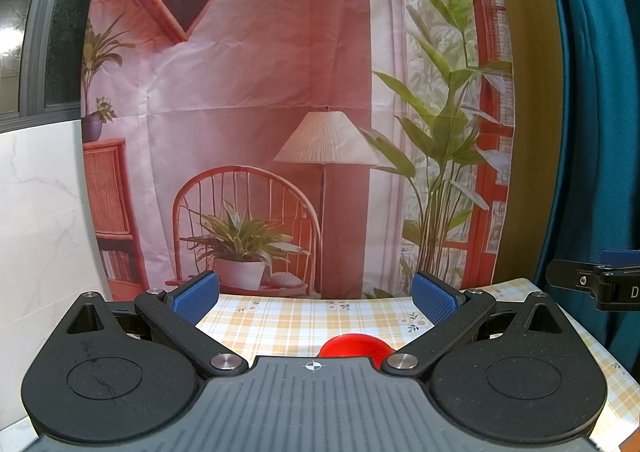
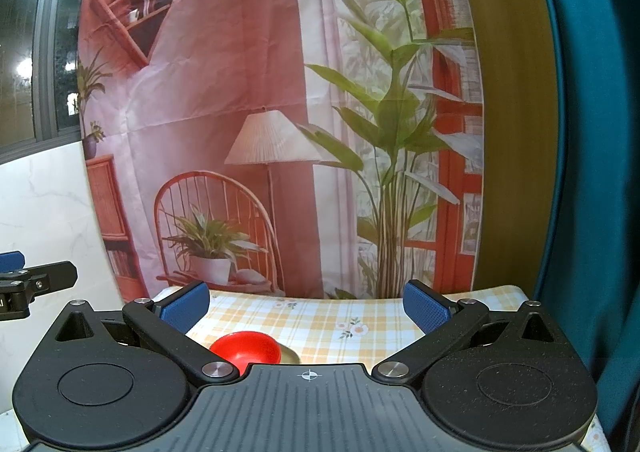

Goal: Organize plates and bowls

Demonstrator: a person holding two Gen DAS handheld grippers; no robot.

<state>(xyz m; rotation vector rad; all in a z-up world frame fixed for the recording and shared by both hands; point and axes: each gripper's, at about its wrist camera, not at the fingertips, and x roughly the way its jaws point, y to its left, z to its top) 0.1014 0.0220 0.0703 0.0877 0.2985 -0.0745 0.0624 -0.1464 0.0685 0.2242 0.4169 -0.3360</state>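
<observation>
A red bowl [image 1: 355, 345] sits on the yellow checked tablecloth [image 1: 288, 324], half hidden behind my left gripper's body. My left gripper [image 1: 316, 298] is open above the table, nothing between its blue pads. In the right wrist view the same red bowl [image 2: 246, 349] lies low and left of centre, with a pale dish edge [image 2: 289, 355] peeking out behind it. My right gripper [image 2: 306, 310] is open and holds nothing. Each gripper shows at the edge of the other's view: the right one [image 1: 600, 284] and the left one [image 2: 28, 284].
A printed backdrop [image 1: 280, 112] of a room with a lamp and plants hangs behind the table. A teal curtain [image 1: 600, 92] is at the right, white marble wall [image 1: 40, 212] and a window at the left. The table's far edge meets the backdrop.
</observation>
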